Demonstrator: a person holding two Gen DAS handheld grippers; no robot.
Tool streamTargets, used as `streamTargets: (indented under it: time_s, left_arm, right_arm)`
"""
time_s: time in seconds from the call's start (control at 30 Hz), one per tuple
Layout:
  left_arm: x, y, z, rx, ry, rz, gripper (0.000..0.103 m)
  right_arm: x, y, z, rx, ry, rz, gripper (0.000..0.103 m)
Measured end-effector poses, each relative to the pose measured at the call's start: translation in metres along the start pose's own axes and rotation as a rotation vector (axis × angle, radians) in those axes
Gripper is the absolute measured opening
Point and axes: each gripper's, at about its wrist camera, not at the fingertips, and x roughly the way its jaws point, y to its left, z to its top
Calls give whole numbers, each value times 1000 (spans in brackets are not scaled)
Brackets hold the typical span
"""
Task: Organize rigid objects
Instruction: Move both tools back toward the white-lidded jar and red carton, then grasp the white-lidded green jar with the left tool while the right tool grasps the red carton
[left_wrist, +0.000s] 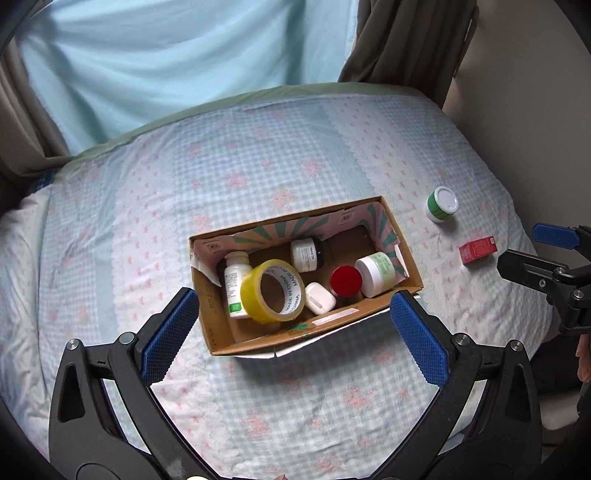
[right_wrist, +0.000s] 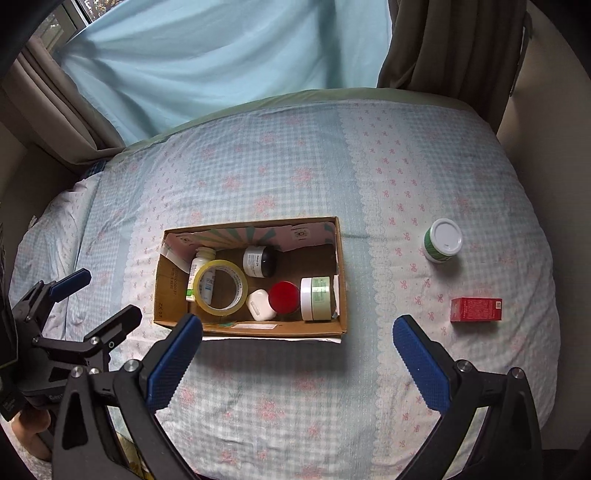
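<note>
A cardboard box (left_wrist: 406, 254) (right_wrist: 341, 258) lies on the bed. Inside are a yellow tape roll (left_wrist: 272, 290) (right_wrist: 220, 287), a white pill bottle (left_wrist: 234, 284), a dark jar (left_wrist: 306, 254) (right_wrist: 259, 261), a white earbud case (left_wrist: 320, 298) (right_wrist: 261, 304), a red-lidded jar (left_wrist: 345, 280) (right_wrist: 283, 296) and a white-green jar (left_wrist: 376, 269) (right_wrist: 315, 298). A green-white jar (left_wrist: 441, 204) (right_wrist: 442, 240) and a red small box (left_wrist: 477, 250) (right_wrist: 476, 309) lie on the bed right of it. My left gripper (left_wrist: 293, 332) is open and empty, just before the box. My right gripper (right_wrist: 295, 354) is open and empty.
The bed has a checked blue-pink cover (right_wrist: 295, 406). A light blue curtain (left_wrist: 184, 55) and brown drapes (left_wrist: 406, 37) hang behind it. The right gripper shows at the right edge of the left wrist view (left_wrist: 532, 251); the left gripper shows at the left of the right wrist view (right_wrist: 99, 299).
</note>
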Motion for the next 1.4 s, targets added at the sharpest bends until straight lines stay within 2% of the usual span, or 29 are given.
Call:
streamTargets:
  time_s: [0.13,0.3,0.43,0.6,0.77,1.03,1.2,1.33,1.4]
  left_arm:
    - [-3,-28,17,52,-31,-29,103]
    - [6,-78,41,148,-59,-73,103]
    - [24,-126,59,239,-46,-97,103]
    - [60,-185,82,340,4,-104,103]
    - [111,-229,104,420,58,-128,103]
    - [214,-298,131,588,140,-129,103]
    - [279,-329,125,675,175,-129,103]
    - [317,-341,117,703,190,-131,103]
    - [331,-343,115,701,200,-138,103]
  right_arm:
    - [-31,-31,-17,60,-41,-70,103]
    - [-50,-95,-41,266,-39,-104,103]
    - [-49,-144,-53,392,-19,-157,103]
    - [-35,-200,-60,589,-8,-151,103]
    - [-3,-252,-67,874,-8,-89,103]
    - [77,-311,-70,1239,32,-85,103]
    - [128,-334,-69,1389,57,-102,91]
    - [163,-342,-78,1516,85,-102,83]
    - [177,-343,-81,1565,102,-94,72]
